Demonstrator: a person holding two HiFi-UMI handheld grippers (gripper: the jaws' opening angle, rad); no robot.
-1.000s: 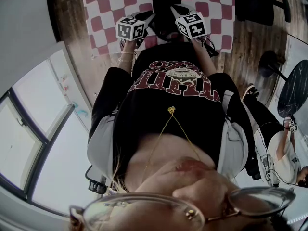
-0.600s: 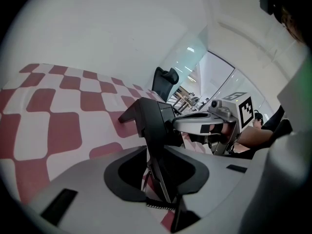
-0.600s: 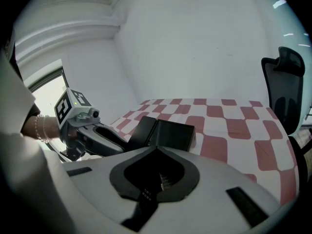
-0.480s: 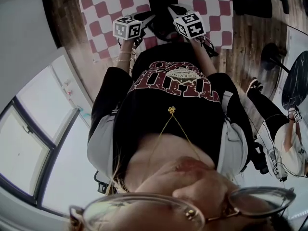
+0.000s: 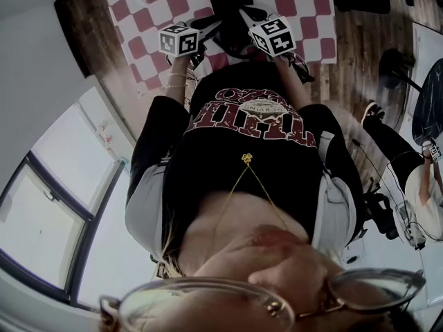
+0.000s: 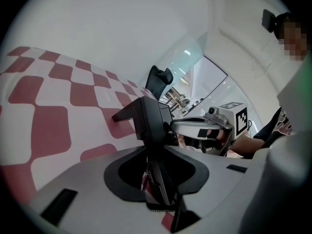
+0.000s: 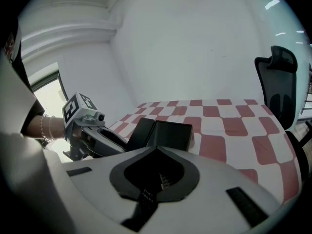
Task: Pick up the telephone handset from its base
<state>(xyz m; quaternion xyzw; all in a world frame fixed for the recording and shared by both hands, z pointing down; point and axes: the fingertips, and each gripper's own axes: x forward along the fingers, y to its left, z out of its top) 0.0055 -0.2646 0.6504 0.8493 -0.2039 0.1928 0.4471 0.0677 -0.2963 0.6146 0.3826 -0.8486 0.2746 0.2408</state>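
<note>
The black telephone (image 5: 232,9) sits on a red-and-white checked cloth (image 5: 149,12) at the top of the head view. My left gripper (image 5: 211,28) reaches it from the left and my right gripper (image 5: 246,16) from the right. In the left gripper view the telephone (image 6: 146,118) stands just past the left gripper (image 6: 154,147), whose fingers lie together. In the right gripper view the telephone (image 7: 168,133) shows as a black two-panel block just beyond the right gripper (image 7: 157,152), also shut. I cannot tell the handset from its base.
The checked cloth (image 7: 234,130) covers a table on a wooden floor (image 5: 360,54). A black office chair (image 7: 280,82) stands at the table's far side. A second person (image 5: 422,206) is at the right edge of the head view. The holder's torso fills most of that view.
The head camera has swung, so cloth and floor slid up and left in the picture. The left gripper's marker cube edged left; both grippers stay at the telephone.
</note>
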